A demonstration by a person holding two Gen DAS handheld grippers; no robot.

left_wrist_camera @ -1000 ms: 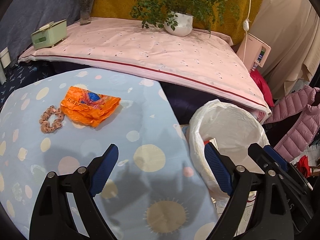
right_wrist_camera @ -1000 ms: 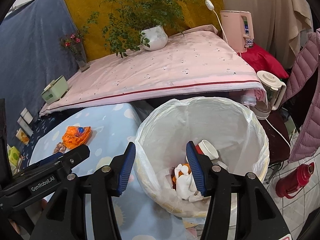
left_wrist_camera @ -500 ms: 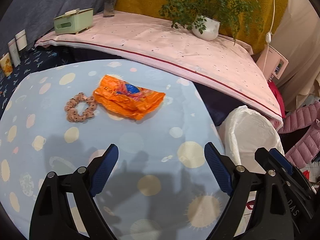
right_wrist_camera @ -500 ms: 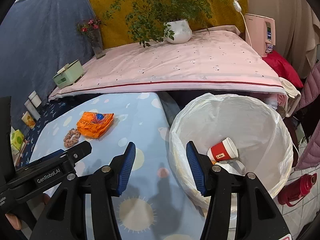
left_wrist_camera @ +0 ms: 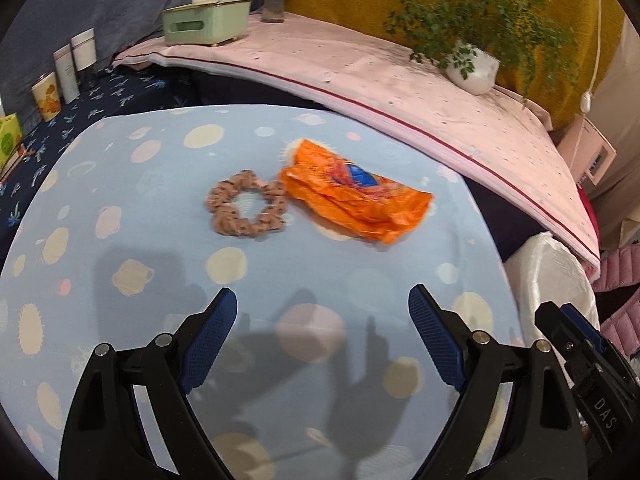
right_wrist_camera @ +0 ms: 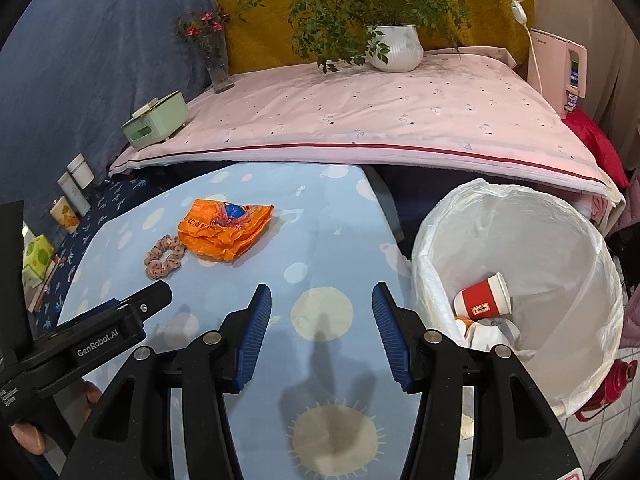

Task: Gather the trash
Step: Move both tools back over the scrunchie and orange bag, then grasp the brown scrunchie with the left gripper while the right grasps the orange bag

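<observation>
Over the desk: both tongs hang above the blue dotted cloth of the desk (right_wrist_camera: 332, 216), spread wide, with nothing between the pads.
Change since earlier: the left tongs (left_wrist_camera: 320, 340) have swung away from the bin toward the desk's middle, so the wrapper now lies straight ahead of them; the right tongs (right_wrist_camera: 320, 332) have left the bin mouth and now sit over the desk's right edge.
Trash: a crumpled orange wrapper (left_wrist_camera: 352, 200) lies toward the far edge of the desk.
Beside it: a brown scrunchie (left_wrist_camera: 246, 209) touches the wrapper's left end.
Bin: a white-lined bin (right_wrist_camera: 560, 240) stands just off the desk's right edge; a red paper cup (right_wrist_camera: 482, 297) lies tilted inside on crumpled white paper.
Behind: a pink-covered bed (right_wrist_camera: 360, 116) carries a green box (right_wrist_camera: 154, 122), a vase of flowers (right_wrist_camera: 216, 60) and a potted plant (right_wrist_camera: 396, 52).
Pose: left tongs point at the wrapper, well short of it, nothing between.
</observation>
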